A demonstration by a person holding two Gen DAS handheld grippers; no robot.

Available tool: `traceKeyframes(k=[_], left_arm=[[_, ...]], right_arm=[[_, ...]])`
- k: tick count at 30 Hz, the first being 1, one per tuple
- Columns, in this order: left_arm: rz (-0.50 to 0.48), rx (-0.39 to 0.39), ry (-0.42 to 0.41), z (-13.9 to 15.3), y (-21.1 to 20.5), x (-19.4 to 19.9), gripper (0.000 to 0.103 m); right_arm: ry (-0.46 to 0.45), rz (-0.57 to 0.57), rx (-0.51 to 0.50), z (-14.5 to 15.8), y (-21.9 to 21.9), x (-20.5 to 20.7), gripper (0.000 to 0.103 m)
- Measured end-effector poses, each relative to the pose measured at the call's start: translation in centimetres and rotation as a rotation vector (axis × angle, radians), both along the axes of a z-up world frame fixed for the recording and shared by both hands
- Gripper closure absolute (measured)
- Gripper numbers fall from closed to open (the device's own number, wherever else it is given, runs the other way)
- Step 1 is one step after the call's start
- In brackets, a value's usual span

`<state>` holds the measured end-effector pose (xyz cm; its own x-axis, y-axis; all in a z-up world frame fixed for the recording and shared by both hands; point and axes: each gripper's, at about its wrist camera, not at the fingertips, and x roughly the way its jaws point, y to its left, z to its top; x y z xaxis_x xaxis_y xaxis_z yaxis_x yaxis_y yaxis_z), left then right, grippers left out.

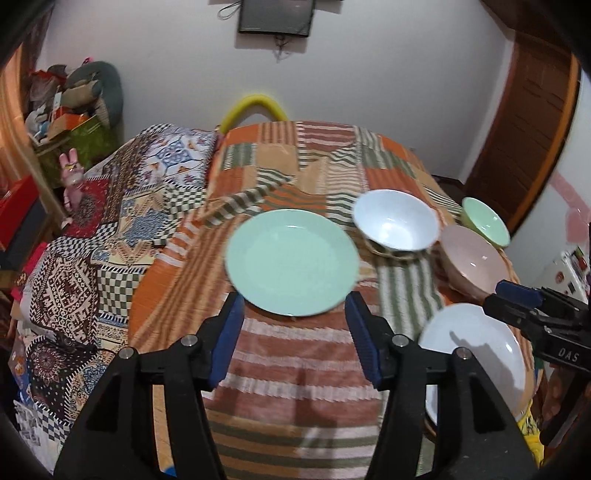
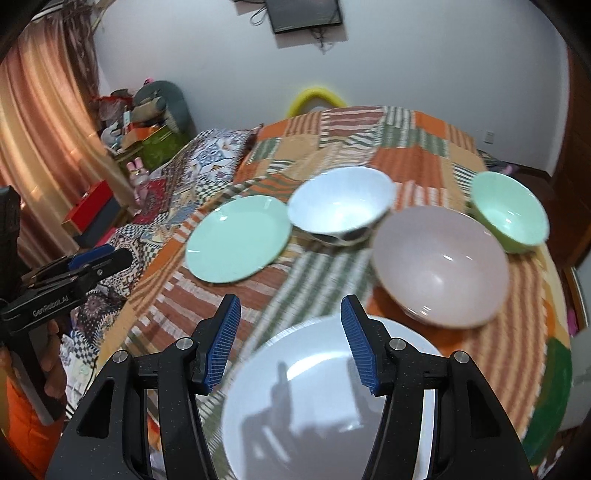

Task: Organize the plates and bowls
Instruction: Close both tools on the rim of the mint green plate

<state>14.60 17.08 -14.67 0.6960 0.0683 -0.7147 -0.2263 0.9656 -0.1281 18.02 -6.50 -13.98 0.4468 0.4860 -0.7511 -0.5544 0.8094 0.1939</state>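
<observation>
Mint-green plate (image 1: 291, 262) lies just ahead of my left gripper (image 1: 293, 314), fingers spread wide and empty. My right gripper (image 2: 290, 321) hangs wide above the white plate (image 2: 325, 398). I'd tip low and pinch the near rim squarely.

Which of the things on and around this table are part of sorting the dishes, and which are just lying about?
Part of the job:
green plate
white plate
white bowl
pink bowl
green bowl

Just lying about:
patchwork tablecloth
yellow chair back
pink rabbit toy
red box
wall screen
</observation>
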Motion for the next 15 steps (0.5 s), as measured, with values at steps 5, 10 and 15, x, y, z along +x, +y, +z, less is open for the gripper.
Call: traceKeyframes(k=[5, 10, 15], left_arm=[[0.032, 0.007, 0.024, -0.9, 2.8, 1.3, 0.047], [0.038, 0.000, 0.041, -1.9, 4.5, 2.7, 0.047], [0.031, 0.005, 0.052, -2.8, 5.8, 4.5, 0.047]], right_arm=[[0.004, 0.031, -0.009, -0.5, 2.7, 1.2, 0.050], [-0.001, 0.043, -0.022, -0.8, 4.4, 2.5, 0.050], [0.016, 0.048, -0.037, -1.6, 5.7, 4.1, 0.050]])
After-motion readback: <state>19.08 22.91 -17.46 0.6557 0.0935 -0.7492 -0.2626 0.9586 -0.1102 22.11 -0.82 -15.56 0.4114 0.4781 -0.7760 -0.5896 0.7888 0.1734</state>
